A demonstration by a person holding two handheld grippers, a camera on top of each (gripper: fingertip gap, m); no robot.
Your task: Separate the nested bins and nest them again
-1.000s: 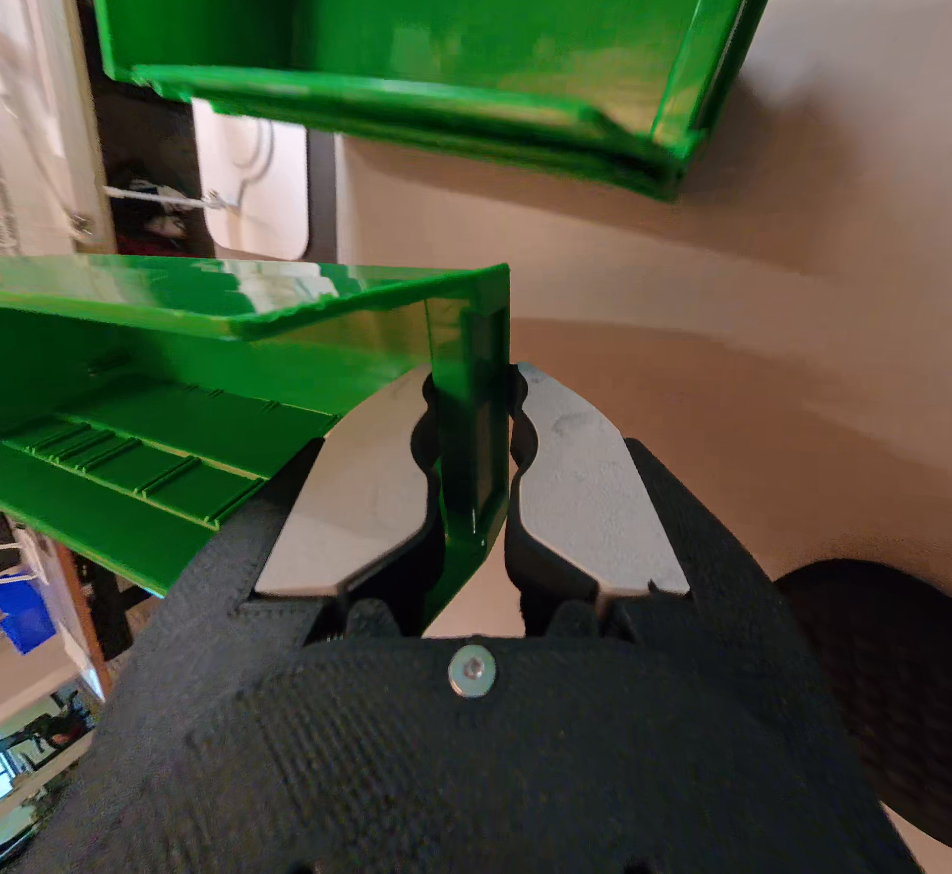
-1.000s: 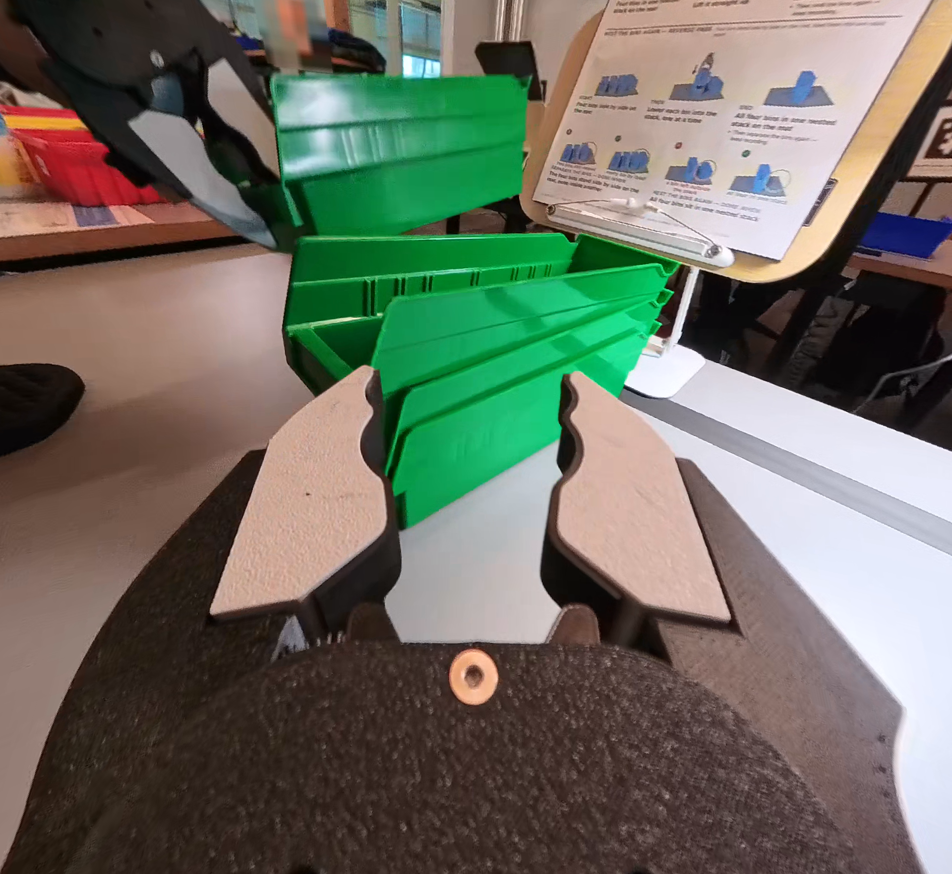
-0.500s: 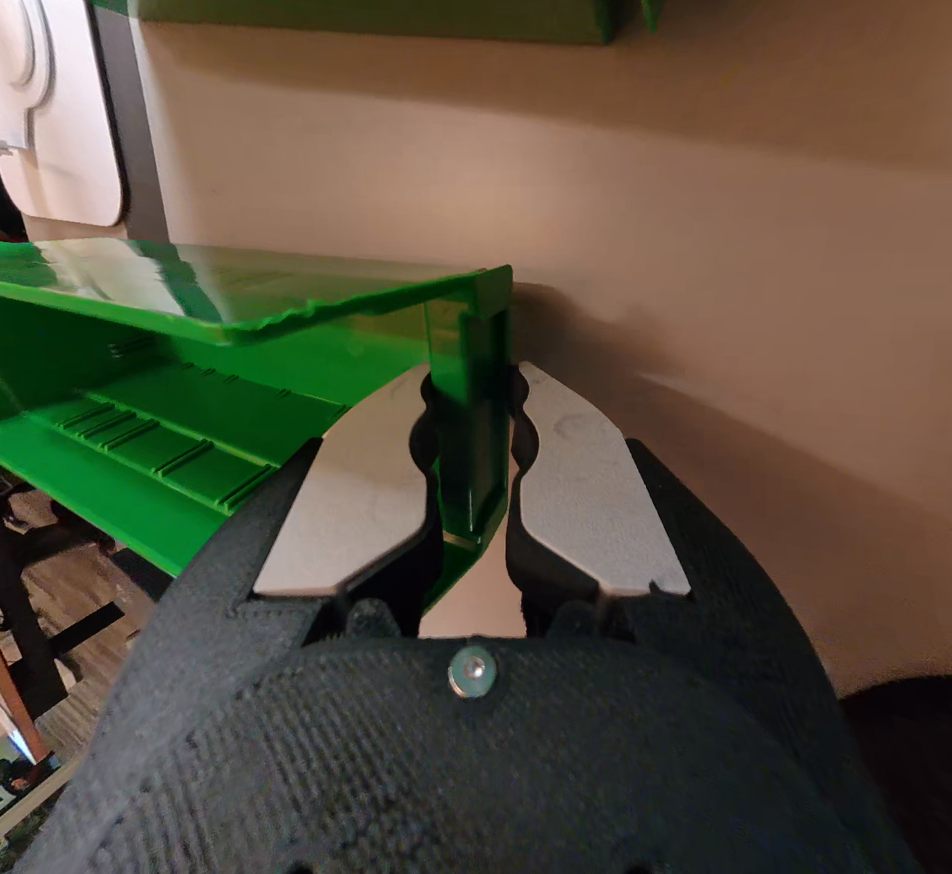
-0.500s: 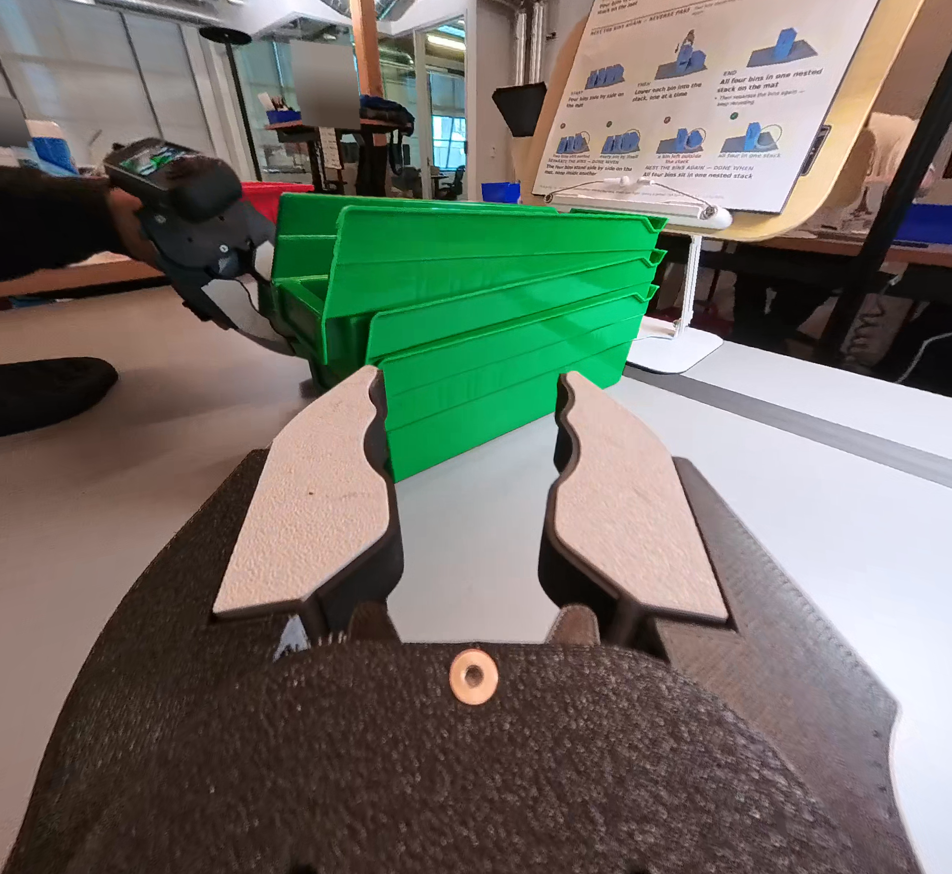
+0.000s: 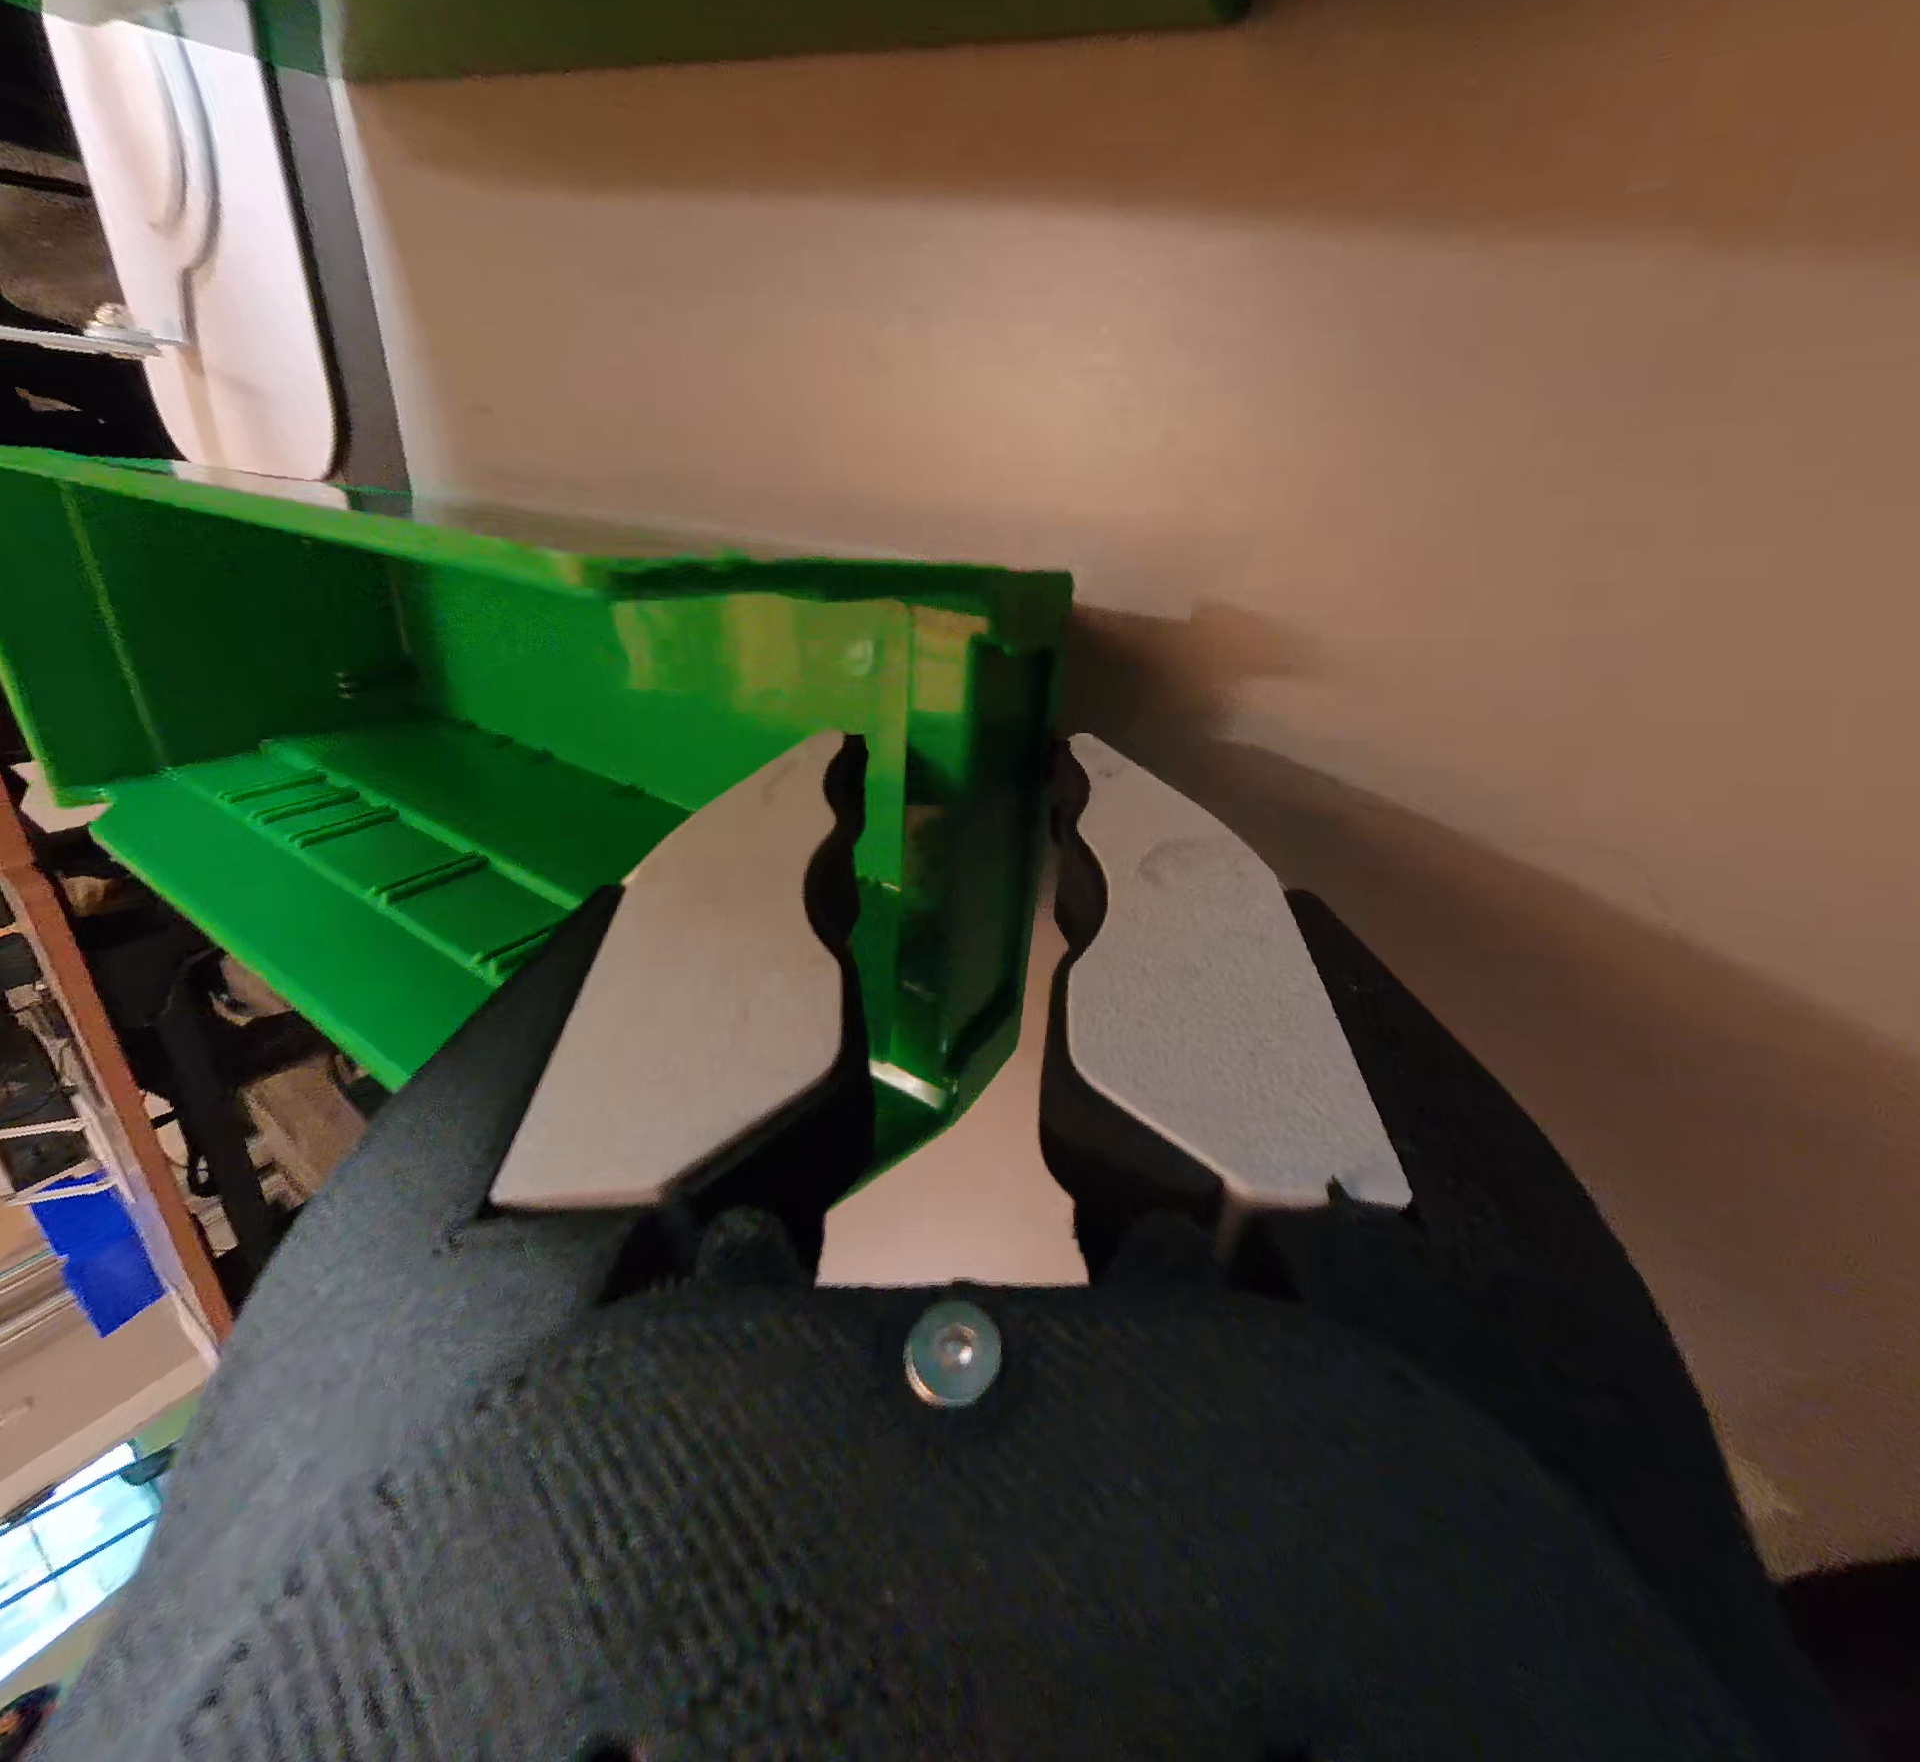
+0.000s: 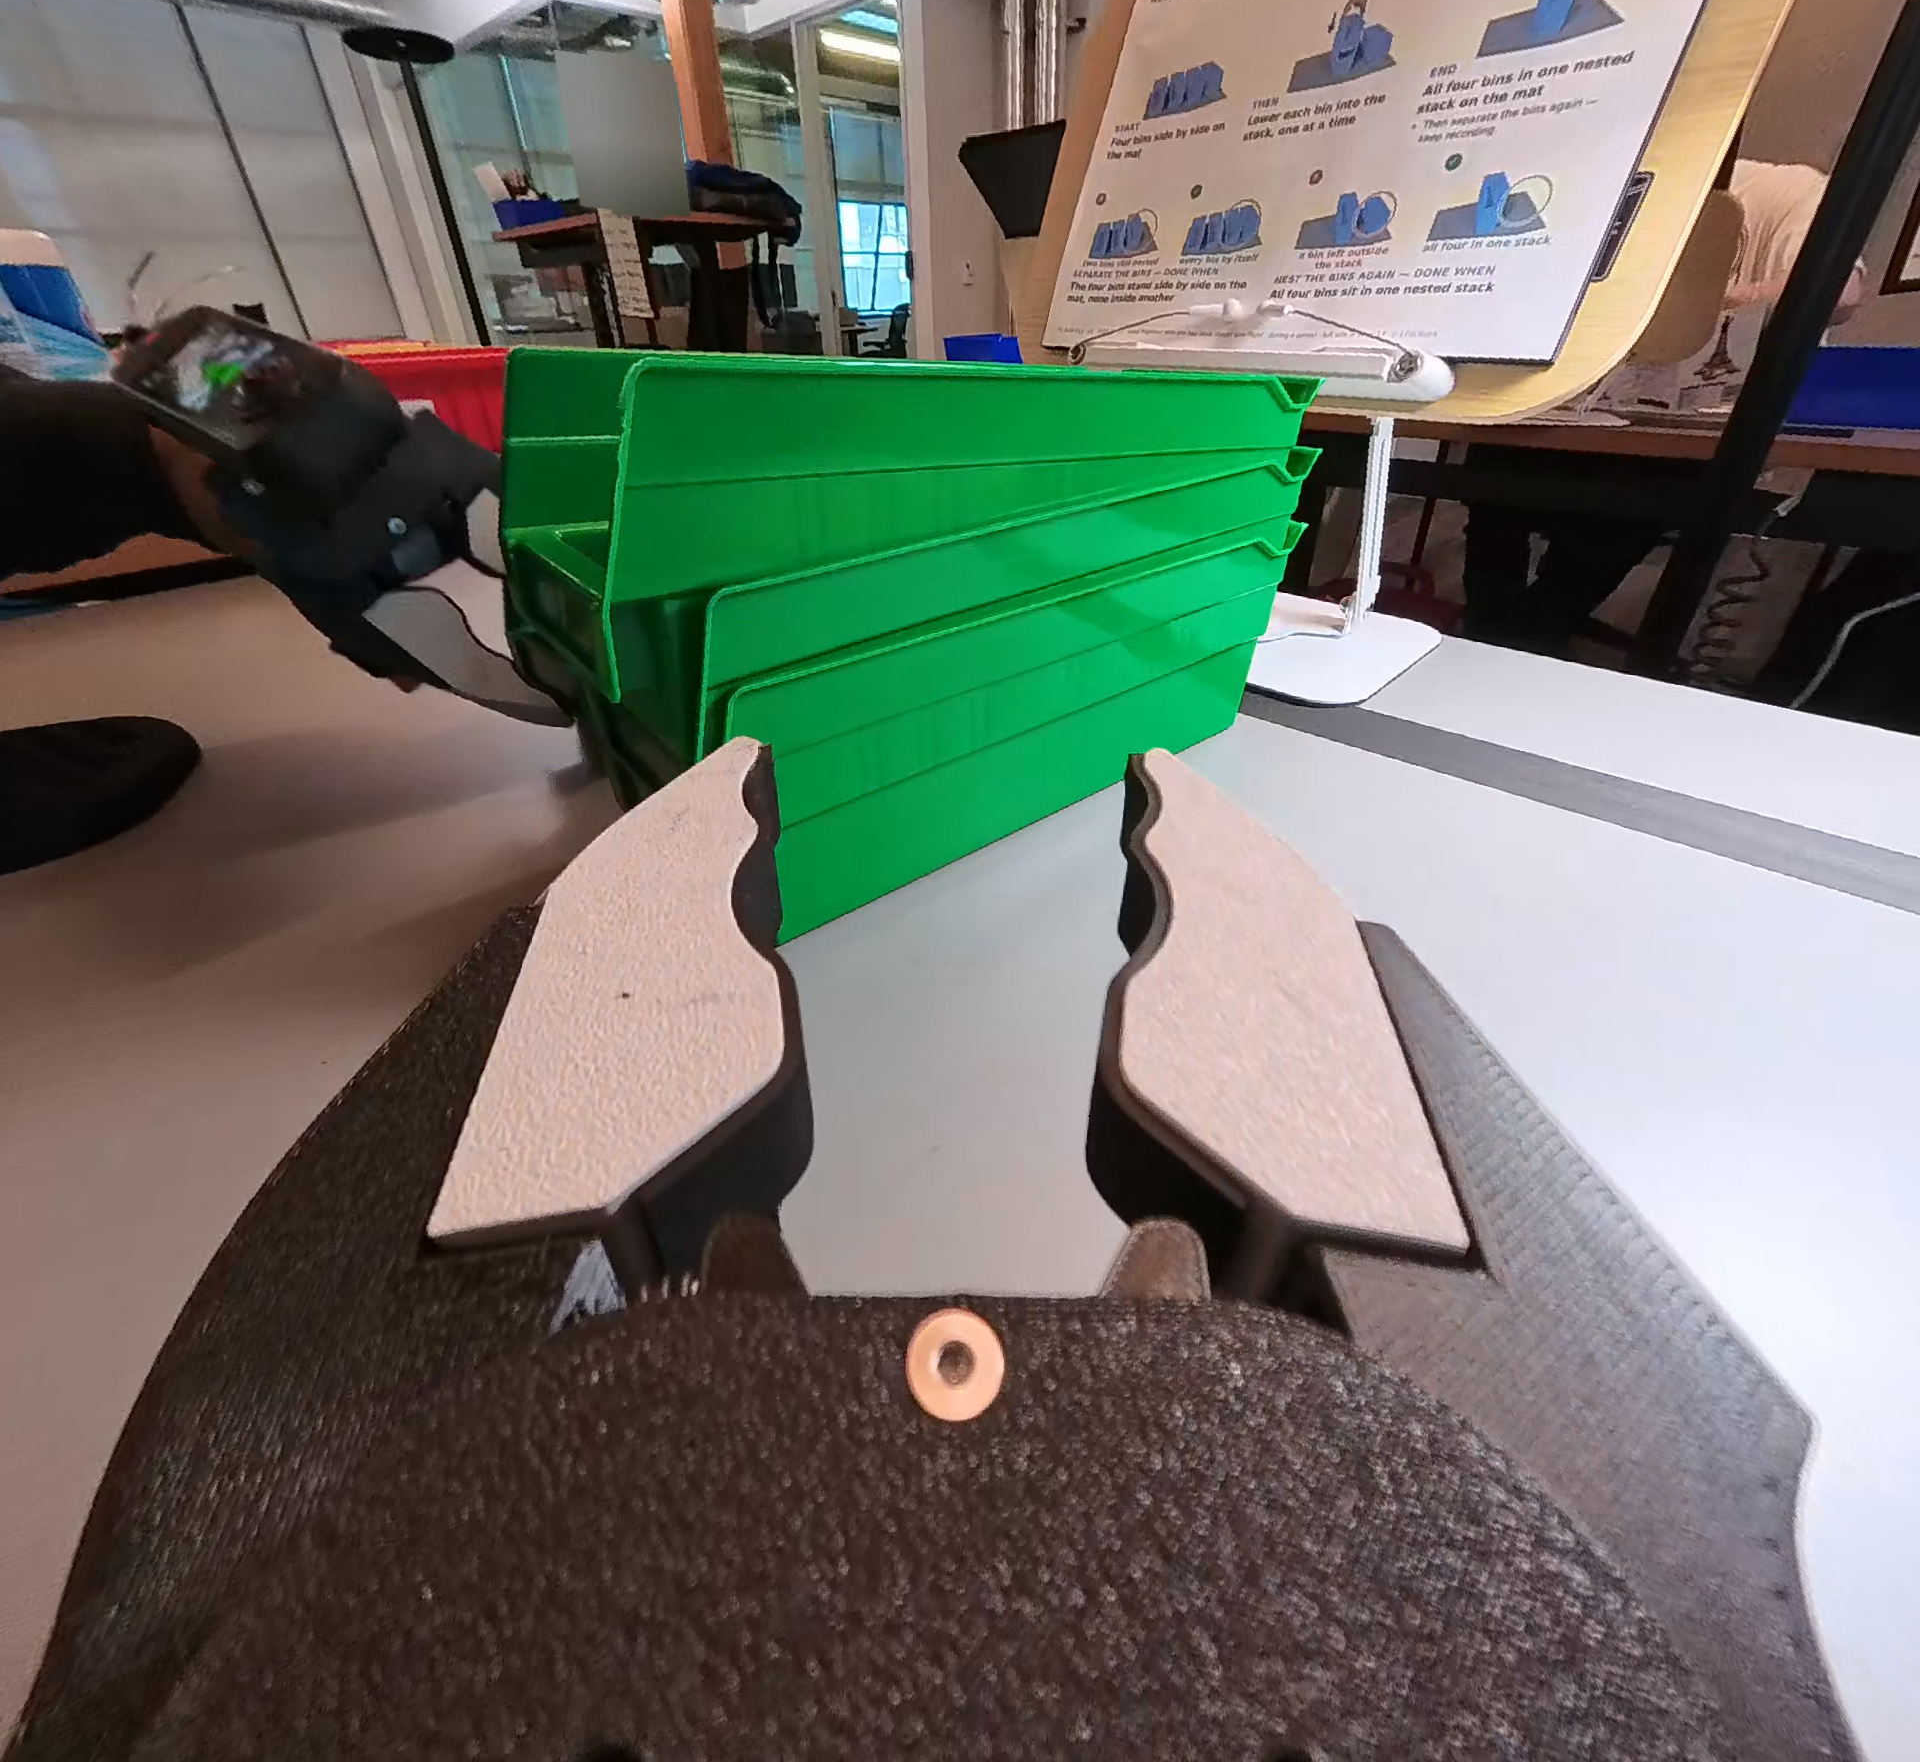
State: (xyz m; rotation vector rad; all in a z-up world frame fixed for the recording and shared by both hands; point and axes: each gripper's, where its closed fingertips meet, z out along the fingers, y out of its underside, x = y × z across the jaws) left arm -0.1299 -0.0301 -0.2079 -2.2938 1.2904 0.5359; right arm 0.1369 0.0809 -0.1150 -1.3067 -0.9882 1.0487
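Bins (image 6: 935, 590): green plastic, gathered in one nested stack on the pale table (image 6: 1558, 933); from the right wrist view the rims sit stepped and slightly fanned, not flush.
Top bin (image 6: 956, 434): uppermost in the stack, one end raised higher than the layers under it; in my judgement it is only partly seated.
Left gripper (image 5: 956, 881): fingers narrow, clamped across the end wall of a green bin (image 5: 977, 829), one pad inside the wall and one outside; in the right wrist view it is at the stack's left end, low by the table.
Right gripper (image 6: 951, 839): fingers wide apart and holding nothing, pointed at the stack's near corner, just short of touching it.
Step in hand: judged to be the re-nesting, with the held bin being settled into the stack.
Doing it well: keep the held wall square to the bins below, lower the end straight down without twisting, and let go only when the rim lies level.
Right gripper's use: could steady the near side of the stack so it does not slide.
Risk: a tilted bin may wedge on the ribs beneath.
Backdrop: an instruction board on a stand (image 6: 1403, 102) behind the stack.
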